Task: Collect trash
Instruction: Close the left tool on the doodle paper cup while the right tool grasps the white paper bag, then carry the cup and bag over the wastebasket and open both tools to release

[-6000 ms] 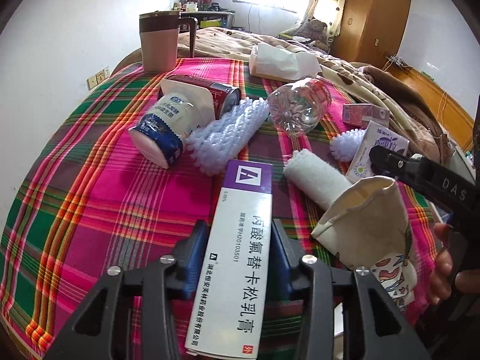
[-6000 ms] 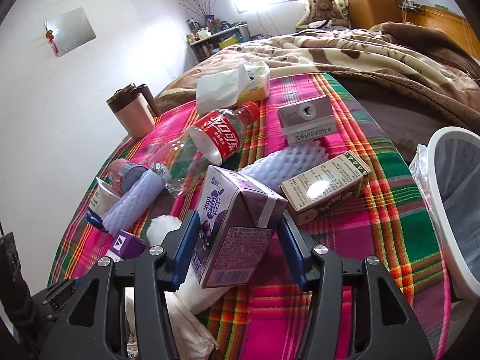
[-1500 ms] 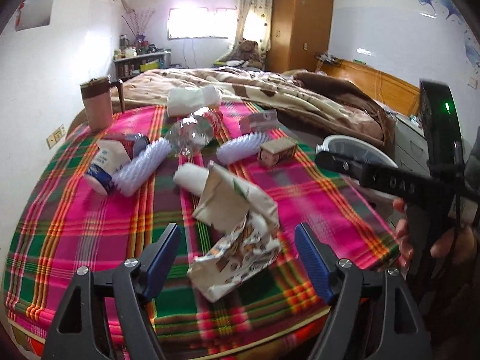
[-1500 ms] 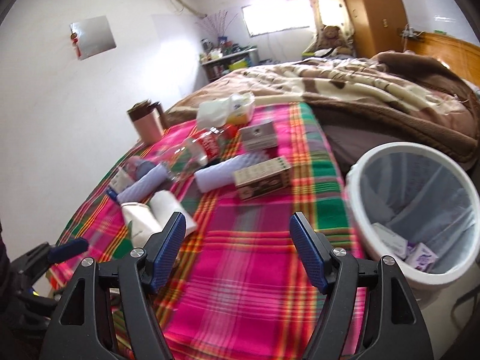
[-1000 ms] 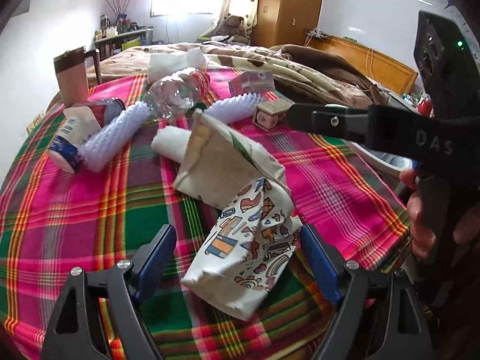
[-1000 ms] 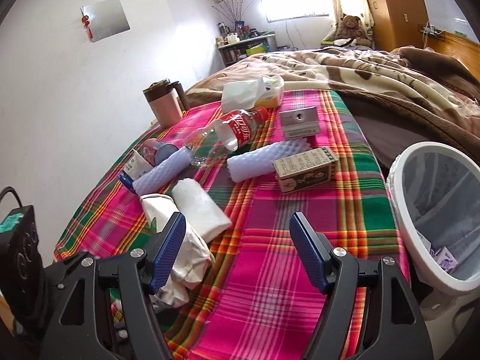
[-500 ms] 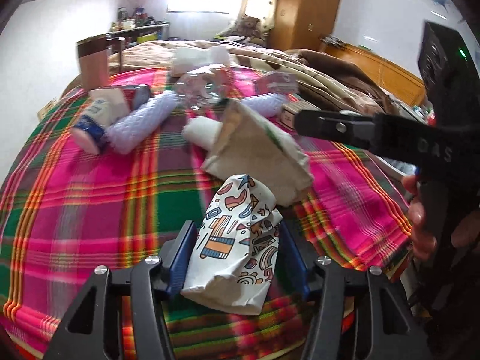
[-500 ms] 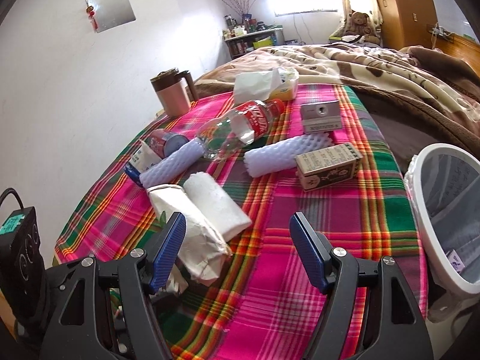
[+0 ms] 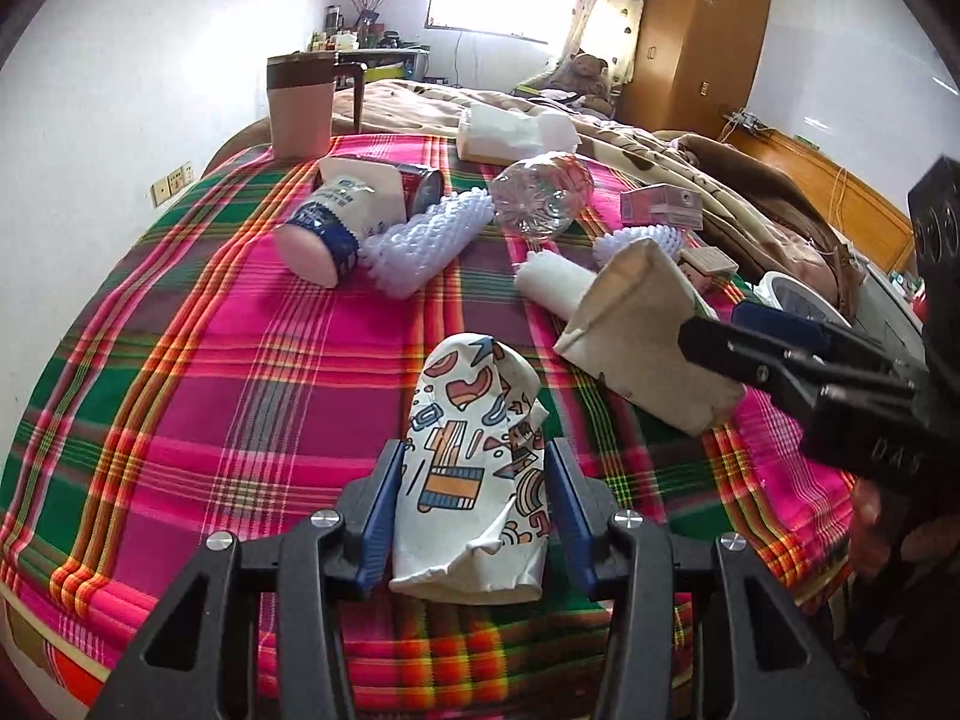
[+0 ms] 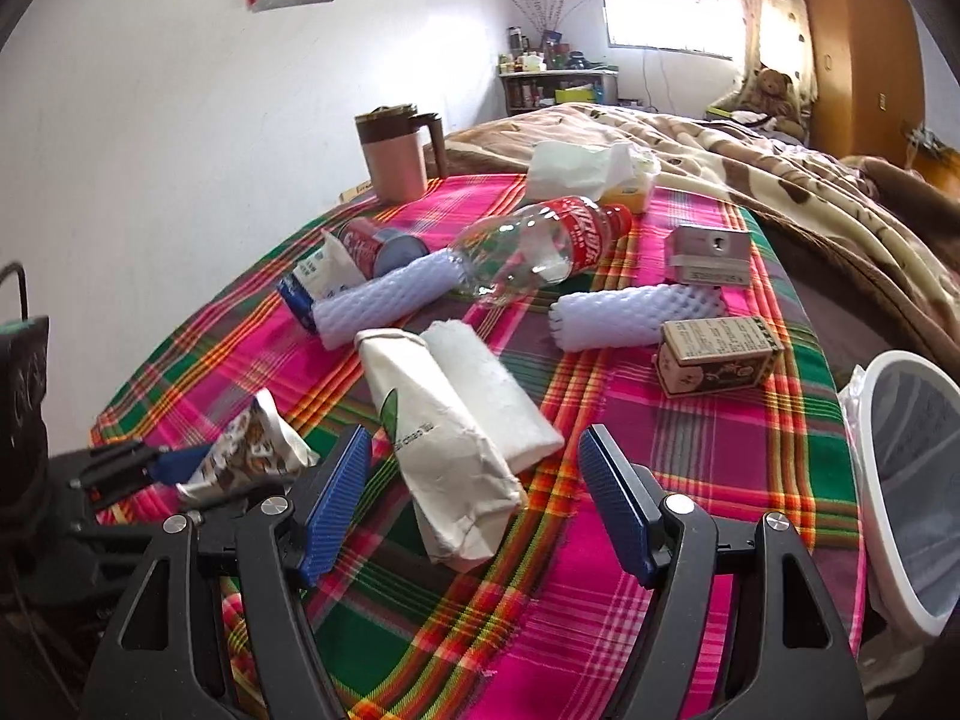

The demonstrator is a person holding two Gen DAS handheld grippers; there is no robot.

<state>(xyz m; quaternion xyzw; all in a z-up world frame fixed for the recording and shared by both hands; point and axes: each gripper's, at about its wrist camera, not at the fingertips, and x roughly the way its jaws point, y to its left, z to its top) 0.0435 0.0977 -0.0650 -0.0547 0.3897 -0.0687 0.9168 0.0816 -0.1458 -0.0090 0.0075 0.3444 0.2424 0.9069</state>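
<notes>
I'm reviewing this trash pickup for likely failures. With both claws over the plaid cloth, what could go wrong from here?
1. The left claw is closing on the crumpled patterned cup; the soft paper may crush further and slip out when lifted.
2. The right claw is open over the beige paper bag, which touches the white foam roll; closing could drag or pinch the roll too.

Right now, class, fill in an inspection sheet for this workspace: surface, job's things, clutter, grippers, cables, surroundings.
Surface: plaid cloth over the bed.
Job's things: patterned paper cup, crushed; brown paper bag; clear bottle; bin at the right edge.
Clutter: pink mug, upright; tissue pack.
Grippers: left gripper closing, its pads on the cup; right gripper open over the bag.
Cables: nothing seen.
Surroundings: brown blanket, wardrobe.
</notes>
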